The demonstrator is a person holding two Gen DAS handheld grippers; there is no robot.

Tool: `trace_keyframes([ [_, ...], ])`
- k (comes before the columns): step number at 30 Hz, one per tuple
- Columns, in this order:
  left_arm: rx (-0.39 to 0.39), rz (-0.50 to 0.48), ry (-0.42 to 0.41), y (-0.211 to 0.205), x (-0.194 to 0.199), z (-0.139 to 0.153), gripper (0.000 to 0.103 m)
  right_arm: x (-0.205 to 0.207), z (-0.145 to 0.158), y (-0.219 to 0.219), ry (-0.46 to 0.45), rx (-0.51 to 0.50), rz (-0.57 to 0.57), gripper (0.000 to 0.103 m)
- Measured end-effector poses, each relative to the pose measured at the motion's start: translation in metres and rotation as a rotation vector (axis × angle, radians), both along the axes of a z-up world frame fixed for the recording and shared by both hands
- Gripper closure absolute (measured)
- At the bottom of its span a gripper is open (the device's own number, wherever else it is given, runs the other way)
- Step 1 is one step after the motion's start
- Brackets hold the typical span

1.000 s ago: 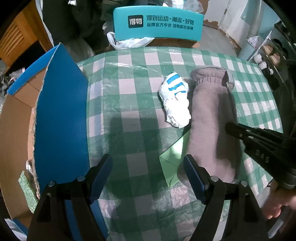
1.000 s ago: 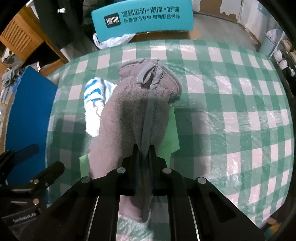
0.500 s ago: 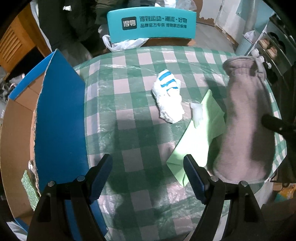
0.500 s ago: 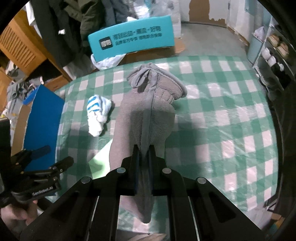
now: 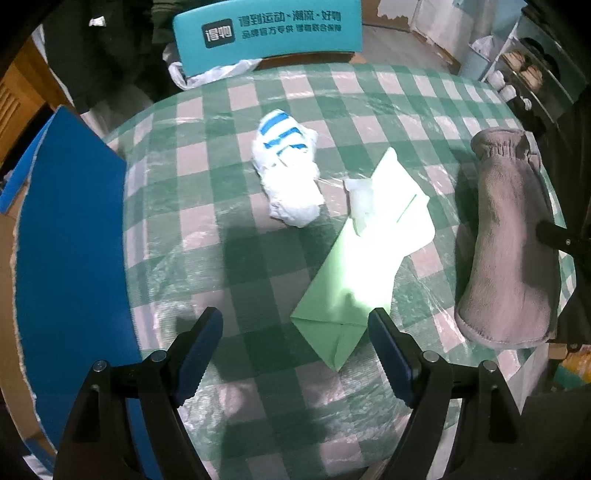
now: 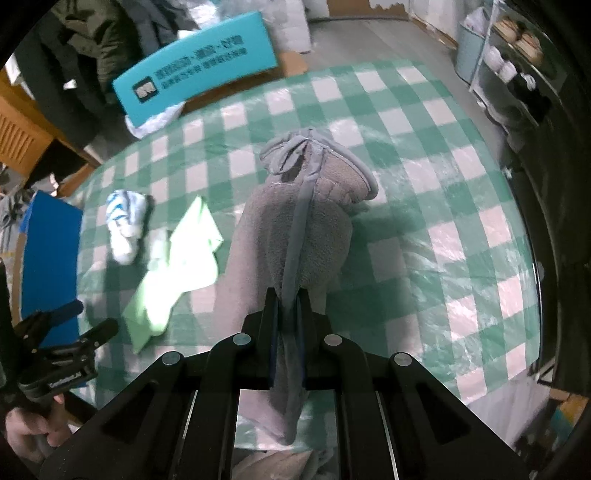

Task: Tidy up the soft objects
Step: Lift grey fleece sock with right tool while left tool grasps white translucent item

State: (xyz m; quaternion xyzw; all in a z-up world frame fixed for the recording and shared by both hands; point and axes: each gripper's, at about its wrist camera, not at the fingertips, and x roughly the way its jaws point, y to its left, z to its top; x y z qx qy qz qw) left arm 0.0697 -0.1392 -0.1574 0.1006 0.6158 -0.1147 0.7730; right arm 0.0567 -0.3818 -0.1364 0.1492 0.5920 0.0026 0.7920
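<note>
My right gripper [image 6: 288, 314] is shut on the seam of a grey fleece pouch [image 6: 295, 229] and holds it lifted over the checked table [image 6: 424, 184]. The left wrist view shows the same grey pouch [image 5: 506, 240] hanging at the table's right edge. A light green cloth [image 5: 362, 266] lies flat mid-table, its near corner just ahead of my left gripper [image 5: 295, 343], which is open and holds nothing. A crumpled white sock with blue stripes [image 5: 288, 170] lies beyond the cloth. In the right wrist view the green cloth [image 6: 177, 266] and the sock [image 6: 125, 221] lie left of the pouch.
A blue-lined cardboard box [image 5: 70, 236] stands open at the table's left edge. A teal chair back [image 5: 269, 29] with a white plastic bag [image 5: 207, 74] is behind the table. Shelves with shoes [image 6: 509, 62] stand at the right. A hand [image 6: 26, 428] holds the left gripper.
The right gripper has carried the grey pouch up and to the right, off the green cloth, which now lies uncovered. The left gripper has shifted slightly toward the cloth.
</note>
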Motion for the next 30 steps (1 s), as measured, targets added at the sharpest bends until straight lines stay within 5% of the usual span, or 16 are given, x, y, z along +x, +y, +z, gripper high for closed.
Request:
trace_keyframes([
  [5,0.000,-0.008,0.014,-0.007,0.002,-0.006,0.021,0.000,-0.008,-0.008,0.018,-0.001,-0.019,0.086],
  [13,-0.019,0.025,0.026,-0.010,0.011,-0.011,0.021,0.001,-0.004,-0.017,0.001,-0.029,-0.077,0.045],
  [30,-0.116,0.066,-0.005,-0.038,0.046,-0.004,0.021,0.021,-0.027,0.018,0.043,-0.093,-0.048,0.042],
])
